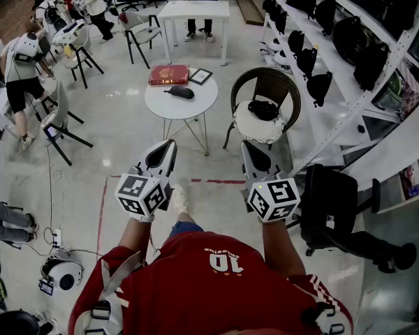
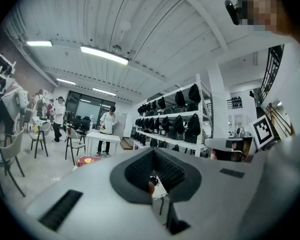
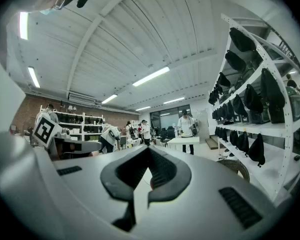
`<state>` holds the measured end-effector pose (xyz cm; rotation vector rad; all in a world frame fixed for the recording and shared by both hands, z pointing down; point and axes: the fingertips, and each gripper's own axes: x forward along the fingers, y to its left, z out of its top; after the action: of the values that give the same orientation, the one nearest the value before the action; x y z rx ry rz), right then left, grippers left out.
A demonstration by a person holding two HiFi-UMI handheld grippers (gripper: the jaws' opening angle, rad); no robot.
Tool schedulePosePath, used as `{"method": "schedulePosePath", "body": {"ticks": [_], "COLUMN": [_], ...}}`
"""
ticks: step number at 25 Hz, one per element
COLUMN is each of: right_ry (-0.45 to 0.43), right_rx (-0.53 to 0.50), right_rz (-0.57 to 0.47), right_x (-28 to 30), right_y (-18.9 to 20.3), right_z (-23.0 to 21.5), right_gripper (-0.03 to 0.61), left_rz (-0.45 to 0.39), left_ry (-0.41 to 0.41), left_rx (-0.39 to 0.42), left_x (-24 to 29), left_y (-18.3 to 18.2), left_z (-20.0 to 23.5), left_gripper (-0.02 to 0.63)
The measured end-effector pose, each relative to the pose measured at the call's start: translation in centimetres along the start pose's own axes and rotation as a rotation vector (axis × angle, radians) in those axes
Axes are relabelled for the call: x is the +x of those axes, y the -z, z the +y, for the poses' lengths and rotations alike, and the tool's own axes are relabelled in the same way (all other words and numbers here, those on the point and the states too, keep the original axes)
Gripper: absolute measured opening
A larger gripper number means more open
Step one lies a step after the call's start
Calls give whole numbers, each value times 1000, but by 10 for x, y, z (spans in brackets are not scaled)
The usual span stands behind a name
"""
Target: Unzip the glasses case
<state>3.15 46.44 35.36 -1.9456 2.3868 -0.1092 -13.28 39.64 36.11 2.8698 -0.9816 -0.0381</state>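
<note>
Glasses case unzipping looks not yet begun, since the case lies out of reach. Nearest the camera, a person in a red shirt (image 1: pixel 209 285) stands holding both tools level at chest height, pointing forward, which reads as a carrying pose for the approach. The left hand-held gripper (image 1: pixel 169 145) has its jaws closed together with nothing between them. The right hand-held gripper (image 1: pixel 248 146) also appears closed and empty. A stretch of bare pale floor, crossed by a red tape line (image 1: pixel 220 181), separates them from a round white tabletop (image 1: pixel 157 103). The glasses case (image 1: pixel 180 92), a dark oval, lies flat near the tabletop's middle, well apart from both tools. Just behind it sits a red box (image 1: pixel 169 75). To the right stands a wicker chair (image 1: pixel 274 84). Judging from this, the person must step closer first.
</note>
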Motion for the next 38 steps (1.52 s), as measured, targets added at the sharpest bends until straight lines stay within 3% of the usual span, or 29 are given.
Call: {"method": "schedulePosePath", "body": {"ticks": [12, 23, 38], "right_ry": [-3, -30, -69], "right_rx": [-14, 49, 7], "right_rz": [13, 6, 44], "right_x": [14, 34, 153], "right_y": [5, 9, -5], "right_z": [-4, -13, -48], "right_gripper": [14, 14, 14], "left_rz": [1, 20, 6], "left_ry": [-8, -31, -51], "left_rx": [-15, -56, -109], "left_x": [11, 27, 118], "left_y": [5, 16, 10], "left_z": [13, 39, 124], "left_gripper": [3, 3, 5]}}
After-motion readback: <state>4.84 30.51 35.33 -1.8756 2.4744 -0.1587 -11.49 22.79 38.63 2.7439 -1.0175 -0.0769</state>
